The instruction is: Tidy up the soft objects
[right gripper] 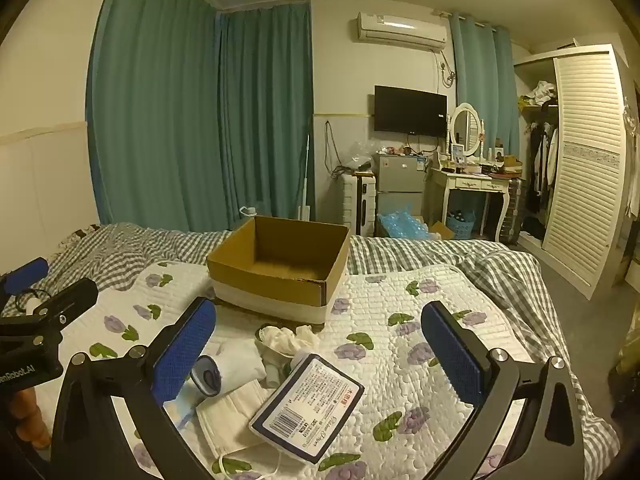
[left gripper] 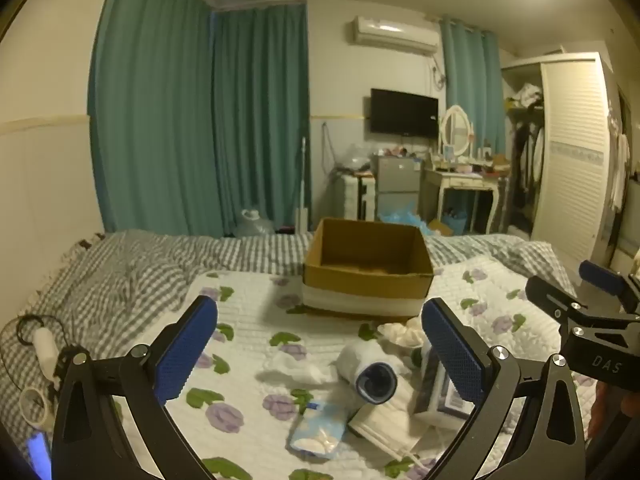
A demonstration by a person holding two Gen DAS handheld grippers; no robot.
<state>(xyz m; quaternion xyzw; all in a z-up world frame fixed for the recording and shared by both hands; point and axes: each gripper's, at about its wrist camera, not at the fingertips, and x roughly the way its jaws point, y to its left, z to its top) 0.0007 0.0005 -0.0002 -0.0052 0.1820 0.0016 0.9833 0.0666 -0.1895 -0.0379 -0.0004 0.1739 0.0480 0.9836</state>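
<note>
So in the left wrist view we've got the left gripper hanging above the bed with its blue-padded jaws spread wide and nothing between them. It's tilted down a bit, which we'd guess is to look over the pile. Past it sits the open brown cardboard box on the white quilt with purple flowers, empty as far as we can see, so probably that's where the soft stuff is meant to go. The pile lies just in front of the box: a rolled white sock with a dark blue cuff facing the camera, a crumpled cream cloth, a flat pale blue packet and a white face mask. The right gripper pokes in from the right edge.

In the right wrist view the right gripper is just as wide apart and empty, hovering over the same heap. Here a flat dark-edged tissue pack with a barcode label lies on top of the mask, the sock sits left of it, and the cloth is bunched close in front of the box. Everything looks limp and squashy; nothing's been picked yet.
</note>
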